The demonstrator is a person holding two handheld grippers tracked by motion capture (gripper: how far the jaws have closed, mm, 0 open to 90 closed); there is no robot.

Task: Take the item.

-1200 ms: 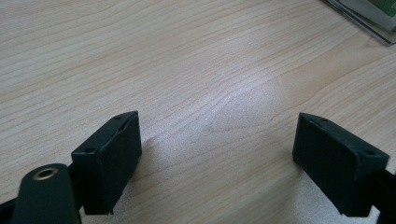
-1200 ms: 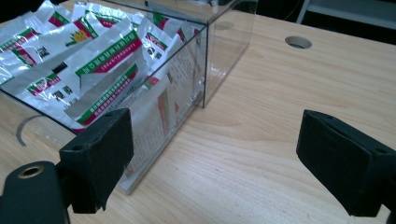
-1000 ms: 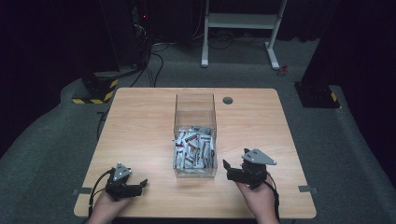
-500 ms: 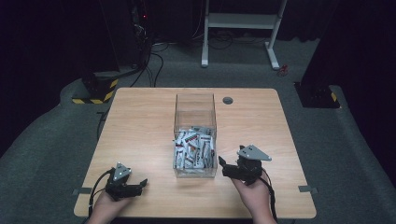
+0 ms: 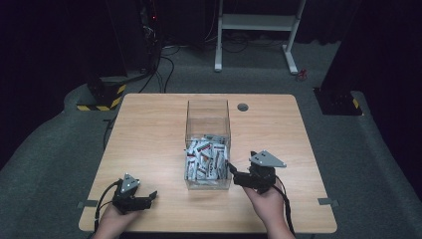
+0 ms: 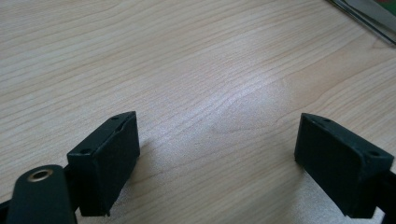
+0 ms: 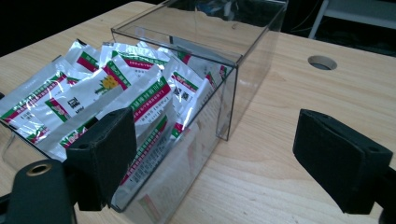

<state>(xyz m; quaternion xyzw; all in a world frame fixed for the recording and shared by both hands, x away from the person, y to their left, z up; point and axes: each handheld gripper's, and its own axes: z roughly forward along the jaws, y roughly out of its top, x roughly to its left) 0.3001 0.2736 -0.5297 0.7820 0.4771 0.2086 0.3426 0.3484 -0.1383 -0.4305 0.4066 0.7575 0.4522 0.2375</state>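
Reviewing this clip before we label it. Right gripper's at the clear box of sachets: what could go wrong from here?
1. The right gripper, open, sits at the clear box's near corner; a jaw could catch the wall and shove the box.
2. The sachets are glossy, overlapping and leaning, so a pinch may slip or lift several.
3. The left gripper is open over bare table, so nothing braces the box.

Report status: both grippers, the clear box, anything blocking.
Left gripper open, empty, low over bare table. Right gripper open, empty, at the clear box near corner. Packets inside box. Nothing in the way.
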